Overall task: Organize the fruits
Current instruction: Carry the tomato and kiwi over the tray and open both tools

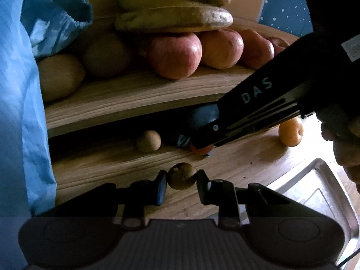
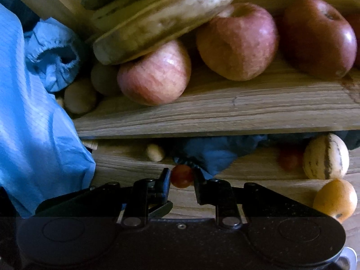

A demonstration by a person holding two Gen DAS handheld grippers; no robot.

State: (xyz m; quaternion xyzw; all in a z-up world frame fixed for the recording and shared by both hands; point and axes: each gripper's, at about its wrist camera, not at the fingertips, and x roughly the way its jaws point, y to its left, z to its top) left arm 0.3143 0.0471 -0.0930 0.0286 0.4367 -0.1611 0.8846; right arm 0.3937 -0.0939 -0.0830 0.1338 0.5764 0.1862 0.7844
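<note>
While both grippers reach toward a two-tier wooden shelf, each one pinches a small fruit over the lower board. The left gripper has its pads pressed on either side of a small round brown fruit, which sits just above the lower tier near its front edge. The right gripper clamps a small red tomato between its fingers, close to a crumpled dark blue cloth lying under the upper board; from the left wrist view the right gripper's black body crosses the frame diagonally, its tip on the same tomato. On the lower tier there is also another small brown fruit, a striped pale squash, an orange fruit and a blurred red fruit beside the squash. The upper tier carries a row of red apples, with browning bananas resting across them, and brown kiwi-like fruits to the left. A light blue sleeve fills the left side of both views. A metal tray lies at the lower right of the left wrist view.
</note>
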